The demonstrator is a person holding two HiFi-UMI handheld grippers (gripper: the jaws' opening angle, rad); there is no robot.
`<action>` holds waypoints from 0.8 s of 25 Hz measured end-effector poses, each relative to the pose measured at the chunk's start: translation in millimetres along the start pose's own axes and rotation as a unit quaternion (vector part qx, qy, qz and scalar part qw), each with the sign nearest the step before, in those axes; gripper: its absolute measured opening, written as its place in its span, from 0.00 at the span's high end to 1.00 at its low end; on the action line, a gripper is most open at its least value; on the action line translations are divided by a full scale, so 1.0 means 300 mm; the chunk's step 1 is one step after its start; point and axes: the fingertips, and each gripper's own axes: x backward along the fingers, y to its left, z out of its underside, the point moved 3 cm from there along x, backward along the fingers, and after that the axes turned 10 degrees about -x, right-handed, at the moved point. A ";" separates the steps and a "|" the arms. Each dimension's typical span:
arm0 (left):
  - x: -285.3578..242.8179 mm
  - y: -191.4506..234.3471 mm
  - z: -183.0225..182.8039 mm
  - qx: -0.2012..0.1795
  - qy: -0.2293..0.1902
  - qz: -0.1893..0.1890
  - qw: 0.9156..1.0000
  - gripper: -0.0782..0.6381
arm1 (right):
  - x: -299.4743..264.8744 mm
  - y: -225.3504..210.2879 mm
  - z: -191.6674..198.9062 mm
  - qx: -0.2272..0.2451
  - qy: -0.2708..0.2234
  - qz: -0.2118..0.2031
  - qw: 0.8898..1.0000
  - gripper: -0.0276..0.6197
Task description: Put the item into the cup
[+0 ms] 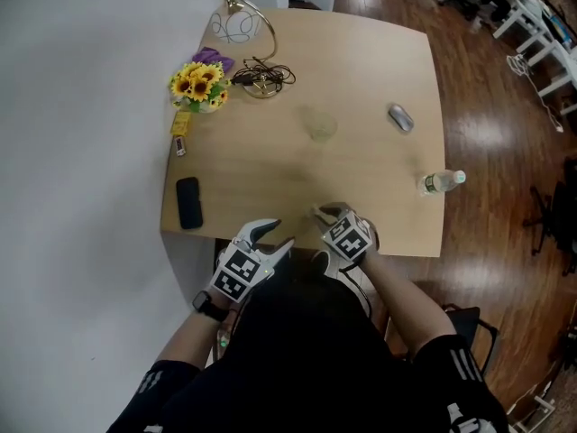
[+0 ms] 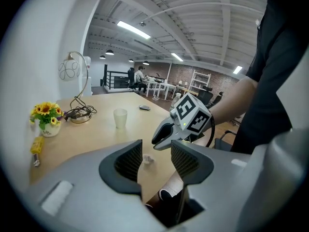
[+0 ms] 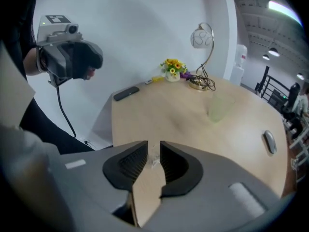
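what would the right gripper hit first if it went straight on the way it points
Probably the small white crumpled item on the table, lying between its open fingers; the cup stands farther on.

Small, faint and covered things
The item (image 3: 154,158) is a pale scrap too small to identify, and in the head view the right gripper (image 1: 326,212) covers it. The cup (image 1: 319,125) shows only as a faint smudge there. The person's torso (image 1: 306,350) hides part of the table's (image 1: 361,79) near edge.
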 end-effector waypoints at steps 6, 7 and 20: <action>0.008 0.022 0.014 0.001 0.002 0.003 1.000 0.64 | -0.119 -0.028 0.052 0.002 0.051 -0.002 0.999 0.79; 0.010 0.026 0.017 0.003 0.002 0.003 1.000 0.64 | -0.132 -0.030 0.058 0.003 0.058 -0.003 0.998 0.79; 0.025 0.074 0.030 0.011 0.009 -0.005 1.000 0.64 | -0.159 -0.036 0.059 0.027 0.074 0.005 0.997 0.94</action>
